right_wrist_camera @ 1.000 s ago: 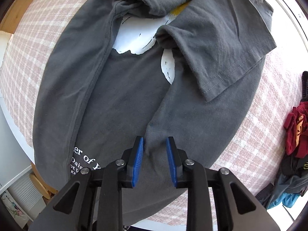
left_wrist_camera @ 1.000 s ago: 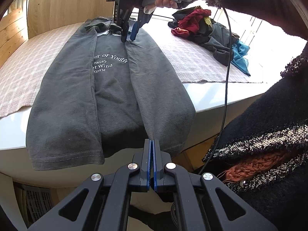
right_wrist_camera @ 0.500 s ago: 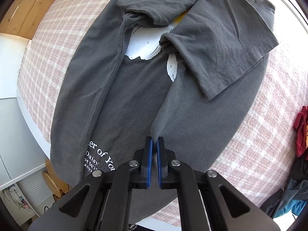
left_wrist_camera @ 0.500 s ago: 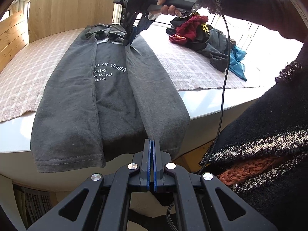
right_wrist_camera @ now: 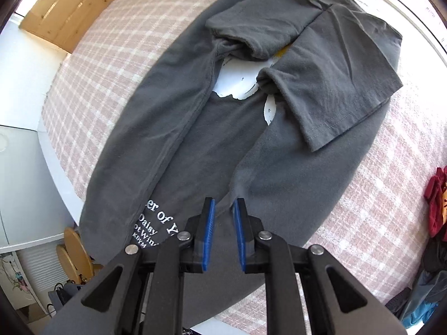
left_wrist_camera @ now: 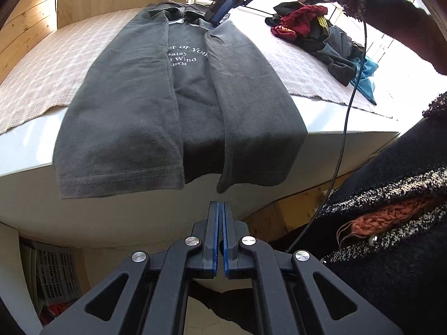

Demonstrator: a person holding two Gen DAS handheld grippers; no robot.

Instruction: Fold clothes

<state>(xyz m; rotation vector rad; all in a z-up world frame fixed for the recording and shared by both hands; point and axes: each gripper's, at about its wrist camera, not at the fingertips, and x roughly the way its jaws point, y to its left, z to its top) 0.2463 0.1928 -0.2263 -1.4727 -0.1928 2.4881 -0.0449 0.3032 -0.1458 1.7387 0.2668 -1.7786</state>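
Dark grey printed cotton T-shirt (left_wrist_camera: 178, 106) flat, both sides folded inward. Left claw (left_wrist_camera: 219, 212) closed, empty; right claw (right_wrist_camera: 224, 209) parted, empty.

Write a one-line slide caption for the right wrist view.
Open right gripper poised over the folded-in edge of a dark grey T-shirt lying on a pink checked cloth.

A white table (left_wrist_camera: 329, 117) carries a pink checked cloth (right_wrist_camera: 117, 55), with a dark grey T-shirt (left_wrist_camera: 190, 89) and a clothes heap (left_wrist_camera: 321, 36) on it.

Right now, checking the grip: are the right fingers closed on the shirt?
No, the right gripper fingers stand apart above the grey T-shirt.
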